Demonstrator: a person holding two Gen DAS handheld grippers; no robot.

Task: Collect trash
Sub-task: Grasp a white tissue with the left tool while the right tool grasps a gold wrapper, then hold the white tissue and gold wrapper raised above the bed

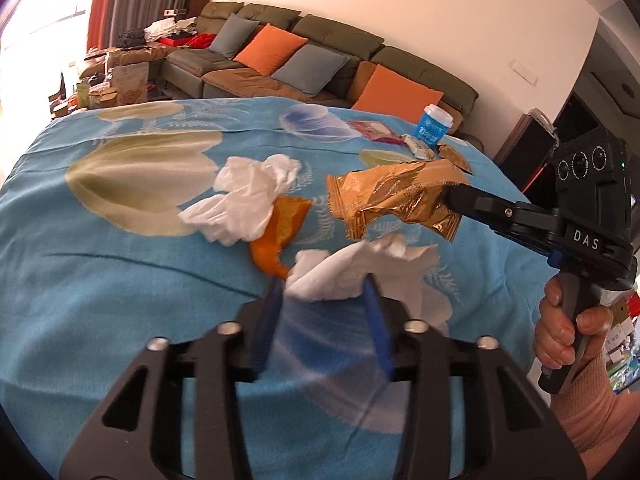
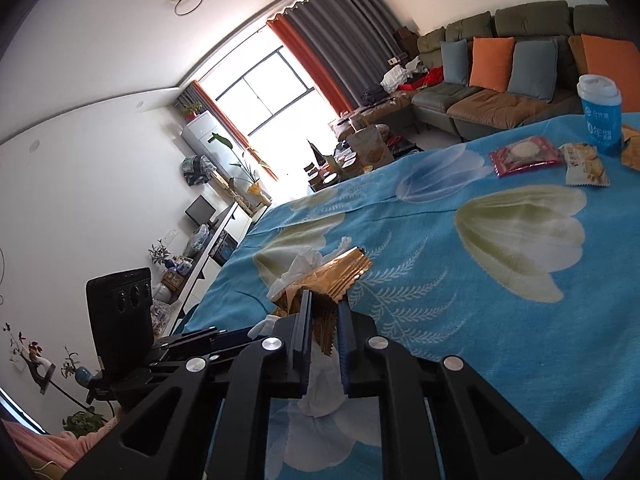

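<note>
My right gripper (image 1: 448,196) is shut on a crumpled gold foil wrapper (image 1: 392,196) and holds it just above the blue flowered tablecloth (image 1: 120,280). In the right wrist view the wrapper (image 2: 332,272) sticks out from between the fingers of that gripper (image 2: 324,306). My left gripper (image 1: 324,284) has its blue pads on either side of a crumpled white tissue (image 1: 360,260) and presses on it. A second white tissue (image 1: 248,196) lies further left, partly covering an orange peel (image 1: 280,232).
At the far right end of the table stand a blue-and-white cup (image 1: 436,124), a red packet (image 1: 376,130), a white snack packet (image 1: 418,146) and a small gold wrapper (image 1: 454,156). A sofa (image 1: 320,48) with cushions stands behind the table. A hand (image 1: 568,332) holds the right gripper's handle.
</note>
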